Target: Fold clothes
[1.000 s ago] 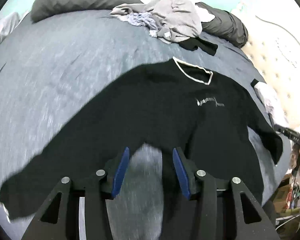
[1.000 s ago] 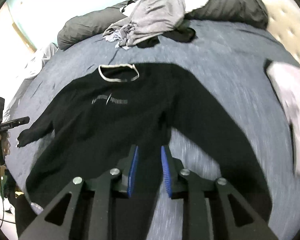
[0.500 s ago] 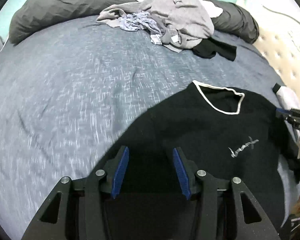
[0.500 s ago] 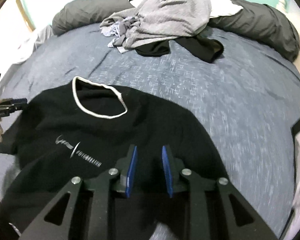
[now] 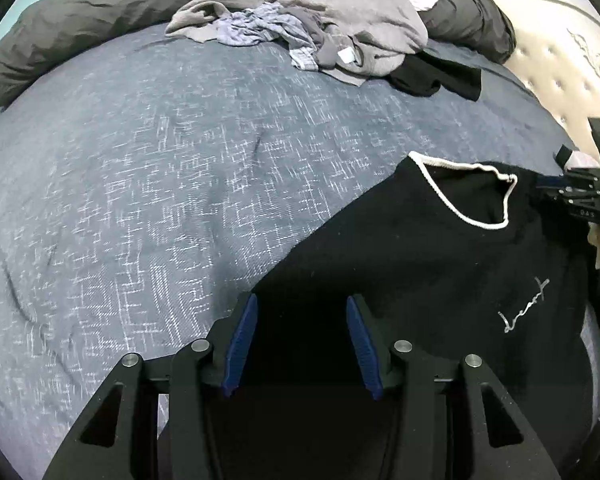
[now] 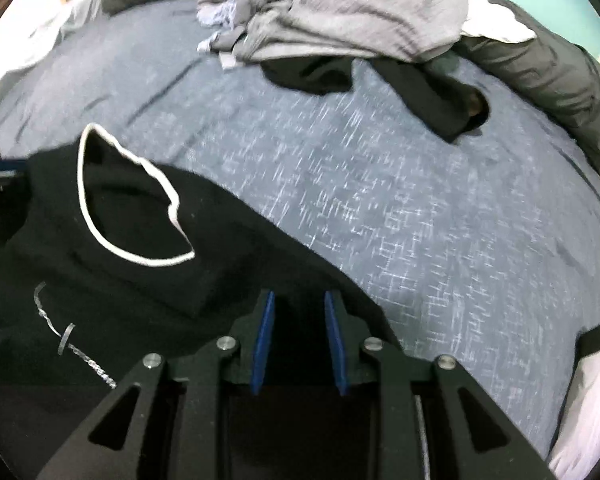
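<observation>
Now, left hand-held gripper (image 5: 300, 344): my blue pads gape wide over the black sweater's (image 5: 440, 280) left shoulder; whether they touch the cloth I cannot tell.
Right hand-held gripper (image 6: 298, 340): pads set narrower, a clear gap between them, over the sweater's (image 6: 120, 280) right shoulder; nothing visibly pinched.
Sweater: flat on the blue-grey bed (image 5: 160, 180), white-trimmed collar (image 5: 472, 192) toward the far side.
Change: a second ago I saw the whole sweater, sleeves spread, from the hem end; both hand-held grippers have since moved up to the shoulders.
Far side: a heap of grey and black clothes (image 5: 332, 28) by the dark pillows (image 5: 80, 16).
Hard to see: sleeves and hem are cut off below my fingers; the right view is blurred; a white garment (image 6: 588, 400) is clipped at the right edge.
</observation>
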`<state>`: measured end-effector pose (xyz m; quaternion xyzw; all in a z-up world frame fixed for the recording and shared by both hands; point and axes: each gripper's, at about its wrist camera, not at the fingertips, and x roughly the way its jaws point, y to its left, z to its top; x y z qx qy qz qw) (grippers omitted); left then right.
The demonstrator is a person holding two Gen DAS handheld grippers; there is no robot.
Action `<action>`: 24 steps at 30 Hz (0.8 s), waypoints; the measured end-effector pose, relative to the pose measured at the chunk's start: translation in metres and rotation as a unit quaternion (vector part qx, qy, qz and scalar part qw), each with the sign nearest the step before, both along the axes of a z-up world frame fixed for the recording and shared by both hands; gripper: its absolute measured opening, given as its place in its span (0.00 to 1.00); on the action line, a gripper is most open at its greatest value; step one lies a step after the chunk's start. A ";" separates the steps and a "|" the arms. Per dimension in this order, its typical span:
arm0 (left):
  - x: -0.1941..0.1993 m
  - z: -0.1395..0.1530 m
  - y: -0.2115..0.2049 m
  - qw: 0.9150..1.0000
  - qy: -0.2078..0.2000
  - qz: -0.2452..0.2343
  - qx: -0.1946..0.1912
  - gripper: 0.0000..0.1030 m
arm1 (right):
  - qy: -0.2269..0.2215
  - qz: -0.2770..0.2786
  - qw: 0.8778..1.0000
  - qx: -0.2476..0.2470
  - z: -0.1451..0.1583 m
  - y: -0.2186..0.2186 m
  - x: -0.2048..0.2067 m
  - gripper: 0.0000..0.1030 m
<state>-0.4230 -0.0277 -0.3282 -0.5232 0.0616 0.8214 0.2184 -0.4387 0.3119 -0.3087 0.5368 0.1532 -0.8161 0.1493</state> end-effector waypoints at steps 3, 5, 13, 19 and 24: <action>-0.001 -0.005 0.003 1.000 -0.001 -0.009 -0.005 0.46 | -0.011 0.006 1.000 0.007 -0.010 0.000 -0.003 0.25; -0.001 -0.007 0.004 1.000 -0.002 -0.013 -0.007 0.32 | -0.013 0.007 1.000 0.009 -0.015 0.000 -0.003 0.25; 0.005 0.010 0.000 1.000 0.027 -0.009 -0.009 0.09 | 0.034 0.006 0.999 0.000 -0.003 0.001 0.016 0.00; 0.003 0.047 -0.002 0.997 0.072 0.003 -0.024 0.08 | 0.099 -0.029 0.995 -0.006 0.047 0.013 0.015 0.00; -0.005 0.061 0.003 0.996 0.079 -0.002 -0.033 0.08 | 0.057 -0.008 0.997 -0.054 0.059 0.014 0.005 0.00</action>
